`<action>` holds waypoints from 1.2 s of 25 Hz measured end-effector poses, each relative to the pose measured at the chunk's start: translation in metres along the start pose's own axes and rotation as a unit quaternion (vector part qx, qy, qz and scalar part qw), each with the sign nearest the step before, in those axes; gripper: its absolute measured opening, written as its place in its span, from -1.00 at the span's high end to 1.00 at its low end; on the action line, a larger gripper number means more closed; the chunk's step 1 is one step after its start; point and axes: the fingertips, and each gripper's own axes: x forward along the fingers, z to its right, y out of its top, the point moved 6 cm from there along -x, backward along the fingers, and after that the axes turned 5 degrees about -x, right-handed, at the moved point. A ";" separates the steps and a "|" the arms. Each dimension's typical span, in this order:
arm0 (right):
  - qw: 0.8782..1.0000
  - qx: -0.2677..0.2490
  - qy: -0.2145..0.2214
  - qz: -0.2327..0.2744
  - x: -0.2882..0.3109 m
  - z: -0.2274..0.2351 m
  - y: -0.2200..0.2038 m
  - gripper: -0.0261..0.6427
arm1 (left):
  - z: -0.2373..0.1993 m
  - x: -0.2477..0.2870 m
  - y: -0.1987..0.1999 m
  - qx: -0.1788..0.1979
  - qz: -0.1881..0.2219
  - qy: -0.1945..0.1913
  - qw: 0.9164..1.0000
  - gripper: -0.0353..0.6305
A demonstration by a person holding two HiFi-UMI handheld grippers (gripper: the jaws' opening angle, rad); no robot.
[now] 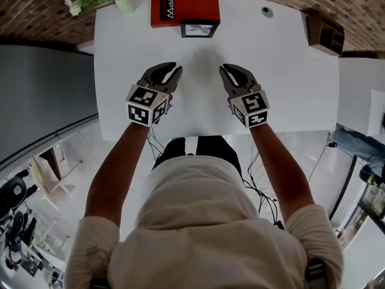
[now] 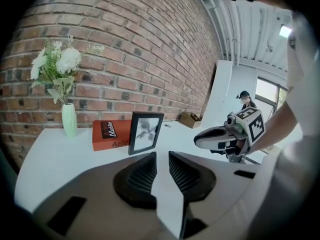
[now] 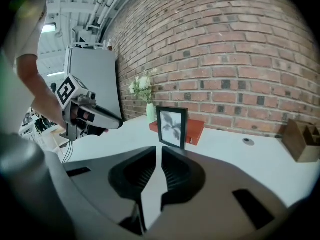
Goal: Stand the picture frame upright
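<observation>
The black picture frame (image 1: 199,29) stands upright at the back of the white table (image 1: 283,83), leaning on a red book (image 1: 183,6). It also shows upright in the left gripper view (image 2: 145,132) and the right gripper view (image 3: 172,127). My left gripper (image 1: 176,69) hovers over the table's middle, well short of the frame, open and empty (image 2: 162,154). My right gripper (image 1: 223,68) is level with it on the right, jaws a narrow slit apart with nothing between them (image 3: 159,149).
A pale green vase of white flowers (image 1: 123,3) stands at the back left beside the book. A small wooden box (image 1: 325,35) sits at the back right, and a round cable port (image 1: 266,11) lies near the far edge. A brick wall runs behind the table.
</observation>
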 end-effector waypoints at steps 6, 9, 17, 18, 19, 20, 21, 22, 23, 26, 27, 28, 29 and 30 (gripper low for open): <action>0.999 0.032 -0.009 0.011 -0.034 -0.037 0.004 0.81 | 0.023 -0.039 -0.004 -0.002 0.005 -0.029 1.000 0.64; 0.999 0.044 -0.015 0.020 -0.052 -0.058 0.012 0.81 | 0.035 -0.063 -0.007 -0.005 0.002 -0.041 0.999 0.64; 0.998 0.042 -0.017 0.038 -0.097 -0.114 0.037 0.81 | 0.063 -0.126 -0.004 0.005 0.012 -0.070 0.997 0.75; 0.998 0.044 -0.016 0.039 -0.100 -0.120 0.040 0.81 | 0.065 -0.133 -0.004 0.007 0.009 -0.077 0.997 0.77; 0.998 0.045 -0.015 0.040 -0.103 -0.125 0.043 0.81 | 0.067 -0.139 -0.004 0.011 0.004 -0.081 0.997 0.82; 0.998 0.046 -0.015 0.040 -0.107 -0.131 0.045 0.82 | 0.069 -0.146 -0.005 0.015 -0.001 -0.085 0.996 0.85; 0.998 0.048 -0.015 0.039 -0.110 -0.137 0.047 0.82 | 0.070 -0.153 -0.006 0.018 -0.005 -0.087 0.996 0.87; 0.998 0.050 -0.014 0.039 -0.113 -0.143 0.050 0.82 | 0.071 -0.159 -0.007 0.018 -0.008 -0.089 0.996 0.88; 0.998 0.051 -0.014 0.040 -0.116 -0.148 0.052 0.82 | 0.071 -0.166 -0.008 0.016 -0.010 -0.090 0.996 0.89; 0.997 0.054 -0.017 0.045 -0.126 -0.162 0.057 0.82 | 0.073 -0.182 -0.013 0.006 -0.016 -0.094 0.995 0.90; 0.997 0.057 -0.018 0.047 -0.129 -0.167 0.058 0.84 | 0.074 -0.187 -0.015 0.004 -0.018 -0.098 0.995 0.90; 0.997 0.061 -0.018 0.049 -0.132 -0.171 0.059 0.86 | 0.076 -0.191 -0.016 0.002 -0.019 -0.102 0.995 0.90; 0.997 0.064 -0.017 0.050 -0.134 -0.175 0.061 0.87 | 0.077 -0.194 -0.017 0.000 -0.020 -0.105 0.994 0.90; 0.996 0.065 -0.016 0.051 -0.137 -0.180 0.063 0.87 | 0.078 -0.197 -0.018 -0.002 -0.020 -0.107 0.994 0.90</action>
